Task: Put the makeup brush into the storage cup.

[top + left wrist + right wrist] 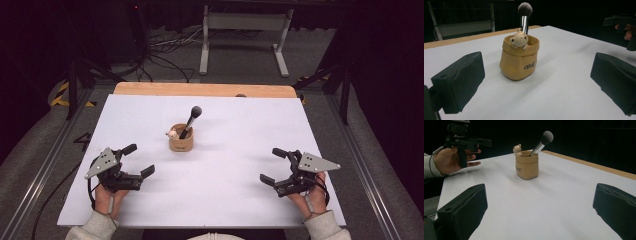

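the left claw [138,160] rests low on the white table [225,200], jaws spread wide and holding nothing. ahead of it and a little toward the right claw [270,166] stands a tan pot [180,140], well apart from both. in the left gripper view the pot [519,61] sits between the two jaws, farther off, untouched. a brush [191,120] leans in the pot, head up, tilted away; a small bear figure [519,40] perches at its rim. the right claw is equally wide and bare, the pot [527,165] ahead, nearer its left jaw.
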Demonstrator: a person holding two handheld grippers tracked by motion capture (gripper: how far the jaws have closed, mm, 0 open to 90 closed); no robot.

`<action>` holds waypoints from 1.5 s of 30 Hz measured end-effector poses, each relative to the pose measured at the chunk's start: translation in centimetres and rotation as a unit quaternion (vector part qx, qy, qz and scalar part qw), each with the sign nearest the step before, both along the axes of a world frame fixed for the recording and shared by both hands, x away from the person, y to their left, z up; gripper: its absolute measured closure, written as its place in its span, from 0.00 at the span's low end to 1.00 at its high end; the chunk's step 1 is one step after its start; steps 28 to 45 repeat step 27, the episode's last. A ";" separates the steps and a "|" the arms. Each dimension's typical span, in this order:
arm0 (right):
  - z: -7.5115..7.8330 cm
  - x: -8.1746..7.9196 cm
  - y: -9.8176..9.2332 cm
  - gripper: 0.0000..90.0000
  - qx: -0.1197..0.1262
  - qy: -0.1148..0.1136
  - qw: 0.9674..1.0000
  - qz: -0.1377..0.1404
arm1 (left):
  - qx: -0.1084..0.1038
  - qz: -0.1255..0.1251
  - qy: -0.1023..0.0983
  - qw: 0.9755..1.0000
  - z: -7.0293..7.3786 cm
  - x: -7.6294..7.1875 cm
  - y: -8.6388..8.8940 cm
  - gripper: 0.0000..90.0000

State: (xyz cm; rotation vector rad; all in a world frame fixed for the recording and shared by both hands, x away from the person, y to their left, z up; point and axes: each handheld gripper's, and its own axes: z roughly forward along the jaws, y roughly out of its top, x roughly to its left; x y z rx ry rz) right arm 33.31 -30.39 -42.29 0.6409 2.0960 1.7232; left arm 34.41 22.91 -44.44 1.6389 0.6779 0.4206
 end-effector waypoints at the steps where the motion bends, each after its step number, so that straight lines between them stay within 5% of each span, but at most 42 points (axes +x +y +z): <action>1: -0.1 0.0 0.0 0.00 0.000 -0.001 1.000 -0.001 | 0.001 0.001 0.000 1.000 -0.1 0.0 0.0 0.00; 17: -1.1 0.0 0.0 0.00 -0.003 0.004 1.000 -0.006 | 0.017 -0.002 0.007 1.000 -1.0 0.1 -0.1 0.00; 45: -0.9 0.0 -0.1 0.00 0.000 0.006 1.000 -0.006 | 0.013 -0.004 0.008 1.000 -0.9 0.1 0.0 0.00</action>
